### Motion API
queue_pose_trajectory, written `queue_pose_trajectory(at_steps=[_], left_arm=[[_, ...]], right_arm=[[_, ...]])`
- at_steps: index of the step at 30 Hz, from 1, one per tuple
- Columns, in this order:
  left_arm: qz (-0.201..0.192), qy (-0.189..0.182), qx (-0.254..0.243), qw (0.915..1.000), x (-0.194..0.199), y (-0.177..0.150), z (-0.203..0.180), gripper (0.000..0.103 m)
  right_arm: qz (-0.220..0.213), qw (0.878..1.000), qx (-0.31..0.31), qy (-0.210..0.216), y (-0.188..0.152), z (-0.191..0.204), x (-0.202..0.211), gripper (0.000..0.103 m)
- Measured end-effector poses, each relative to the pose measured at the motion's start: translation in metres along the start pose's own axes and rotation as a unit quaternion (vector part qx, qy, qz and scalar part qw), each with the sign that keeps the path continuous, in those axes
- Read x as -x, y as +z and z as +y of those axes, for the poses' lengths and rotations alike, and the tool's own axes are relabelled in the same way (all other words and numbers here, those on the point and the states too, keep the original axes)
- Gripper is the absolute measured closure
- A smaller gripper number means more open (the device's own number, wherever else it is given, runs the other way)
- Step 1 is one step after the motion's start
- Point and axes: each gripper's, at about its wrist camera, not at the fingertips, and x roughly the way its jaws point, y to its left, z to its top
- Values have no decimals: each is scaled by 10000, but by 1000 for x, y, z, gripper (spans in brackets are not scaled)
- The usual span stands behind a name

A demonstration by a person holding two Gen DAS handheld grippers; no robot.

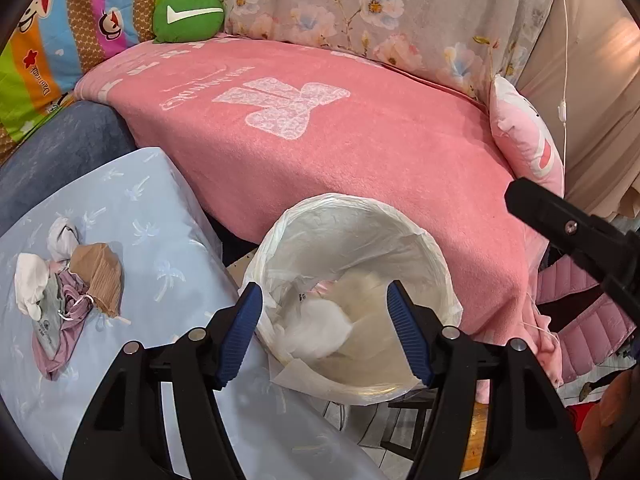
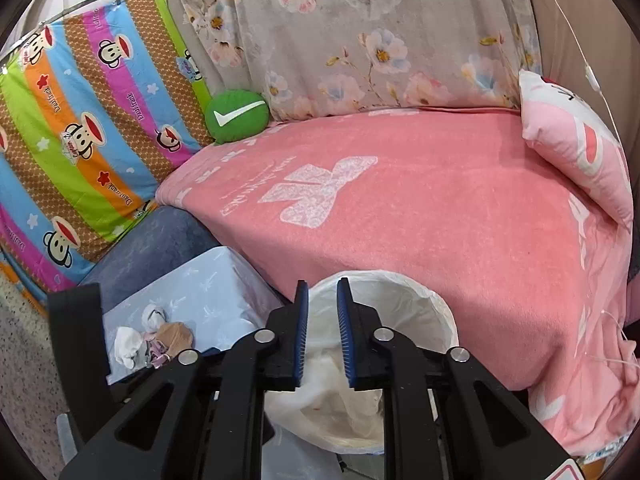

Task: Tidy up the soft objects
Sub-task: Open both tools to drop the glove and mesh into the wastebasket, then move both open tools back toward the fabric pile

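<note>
Some soft items already in bin (image 1: pixel 352 264); small clothes pile (image 1: pixel 68 280) left on table (image 1: pixel 168 320). Left gripper (image 1: pixel 326 334) wide, empty; right gripper (image 2: pixel 322 334) narrow, empty.

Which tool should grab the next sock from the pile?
Probably the left tool. It is open and empty, and the sock pile lies on its side. The right tool is nearly closed.

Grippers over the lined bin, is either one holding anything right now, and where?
Nothing held: the left gripper is wide open, the right gripper narrowly open and empty, both above the bin.
</note>
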Motion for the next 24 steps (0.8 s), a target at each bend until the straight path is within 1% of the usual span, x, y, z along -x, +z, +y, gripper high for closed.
queue_pose_trajectory(at_steps=[4, 6, 9, 16, 18, 24], left_arm=[[24, 94, -4, 10000, -1, -2, 4, 41], [37, 122, 12, 9999, -1, -3, 6, 41], [45, 162, 31, 9999, 0, -5, 9, 41], [51, 280, 119, 9995, 4, -11, 21, 41], [47, 322, 162, 9993, 5, -14, 26, 41], [68, 491, 301, 9983, 8, -22, 43, 41]], right_arm=[[53, 10000, -54, 5, -8, -3, -1, 82], [58, 10000, -67, 1, -10, -3, 0, 79], [91, 9999, -43, 12, -14, 0, 0, 77], [246, 9996, 109, 55, -27, 14, -6, 75], [294, 9994, 141, 69, -33, 18, -8, 72], [482, 9984, 292, 96, -48, 33, -17, 72]])
